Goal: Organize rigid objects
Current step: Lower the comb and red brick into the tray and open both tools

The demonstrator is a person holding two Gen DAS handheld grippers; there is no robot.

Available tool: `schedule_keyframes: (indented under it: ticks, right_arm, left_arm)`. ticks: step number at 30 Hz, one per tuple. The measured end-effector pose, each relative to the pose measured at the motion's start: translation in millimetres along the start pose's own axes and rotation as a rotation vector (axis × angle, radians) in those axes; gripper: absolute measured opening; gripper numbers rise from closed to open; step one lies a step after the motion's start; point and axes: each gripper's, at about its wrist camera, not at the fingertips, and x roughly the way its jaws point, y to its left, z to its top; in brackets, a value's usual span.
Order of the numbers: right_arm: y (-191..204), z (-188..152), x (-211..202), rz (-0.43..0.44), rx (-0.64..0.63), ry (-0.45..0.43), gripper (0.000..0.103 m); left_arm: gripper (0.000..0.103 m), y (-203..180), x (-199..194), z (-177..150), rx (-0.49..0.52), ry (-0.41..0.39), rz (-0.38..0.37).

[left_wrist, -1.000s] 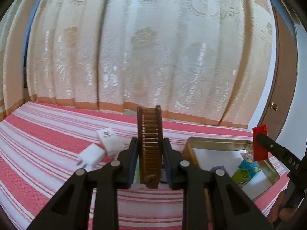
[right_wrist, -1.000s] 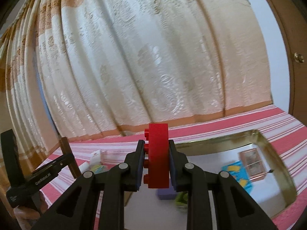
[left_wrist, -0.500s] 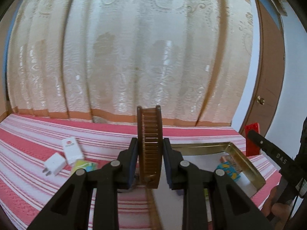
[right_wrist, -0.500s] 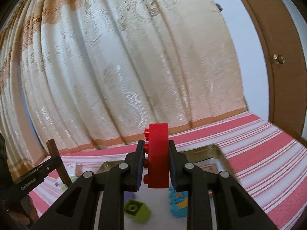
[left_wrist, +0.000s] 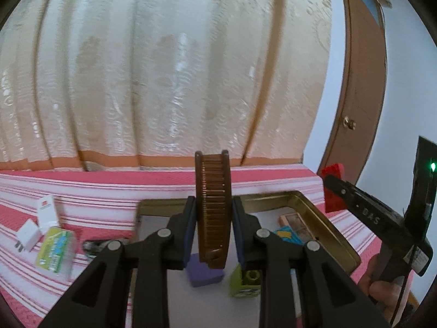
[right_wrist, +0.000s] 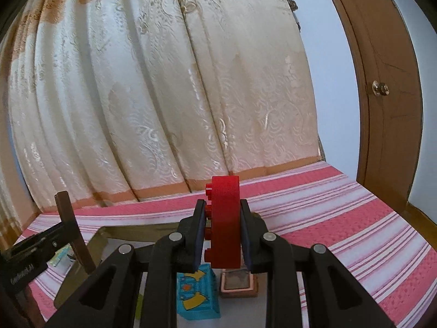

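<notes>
Clamping a brown comb [left_wrist: 213,210] upright between its closed jaws, the left gripper [left_wrist: 213,229] hangs above the gold-rimmed tray [left_wrist: 322,216], where a purple block [left_wrist: 203,273], a green block [left_wrist: 247,281], a blue block [left_wrist: 286,233] and a small framed tile [left_wrist: 293,220] lie. Over the same tray, the right gripper [right_wrist: 222,232] is closed on a red brick [right_wrist: 225,218], studs facing left, above the blue block and tile. Left of the tray, on the striped cloth [left_wrist: 95,188], sit a white charger [left_wrist: 27,233], a white box [left_wrist: 47,210] and a green packet [left_wrist: 54,248].

Both tongs have swung right, over the tray [left_wrist: 325,220].
</notes>
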Motion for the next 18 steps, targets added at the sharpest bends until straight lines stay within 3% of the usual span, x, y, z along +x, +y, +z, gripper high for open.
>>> schedule_keyframes:
  ticks: [11,18]
  right_arm:
    - [22,-14,24,0.087,-0.028,0.137,0.025]
    - [24,-19,31,0.11,-0.016,0.172,0.026]
  left_arm:
    - [0.024,-20,40,-15,0.024,0.163,0.055]
    - [0.024,-24,48,-18,0.03,0.192,0.072]
